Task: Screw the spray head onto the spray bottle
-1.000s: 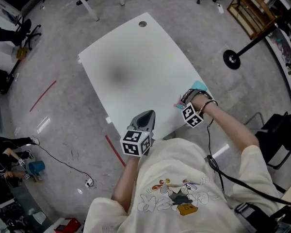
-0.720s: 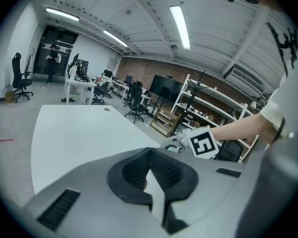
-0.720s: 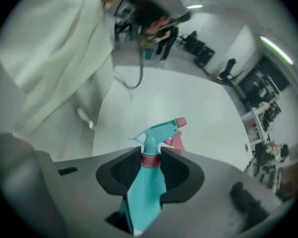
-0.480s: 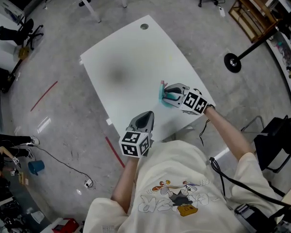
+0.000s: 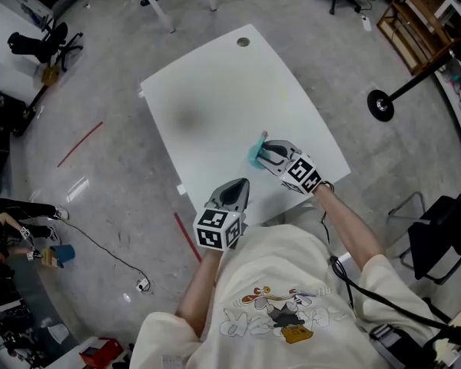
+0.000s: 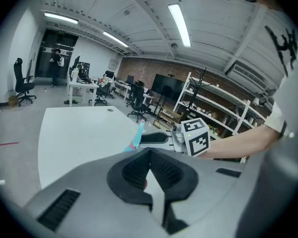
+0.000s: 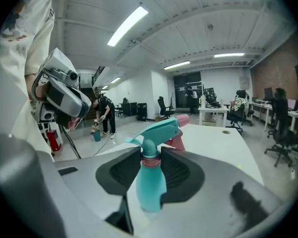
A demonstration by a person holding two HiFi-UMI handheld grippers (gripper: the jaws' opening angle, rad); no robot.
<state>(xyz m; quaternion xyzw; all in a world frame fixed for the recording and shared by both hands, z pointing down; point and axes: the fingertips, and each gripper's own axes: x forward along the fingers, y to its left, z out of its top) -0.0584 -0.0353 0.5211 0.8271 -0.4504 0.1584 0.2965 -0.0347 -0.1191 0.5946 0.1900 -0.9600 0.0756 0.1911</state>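
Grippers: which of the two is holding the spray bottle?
The right gripper: its jaws clamp the teal spray bottle just below its pink collar. The left gripper has its jaws shut together, with no bottle.

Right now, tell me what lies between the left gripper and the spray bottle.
Only bare table separates left gripper from spray bottle; the head view shows it.

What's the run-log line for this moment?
right gripper: shut on bottle | left gripper: shut | head: on bottle
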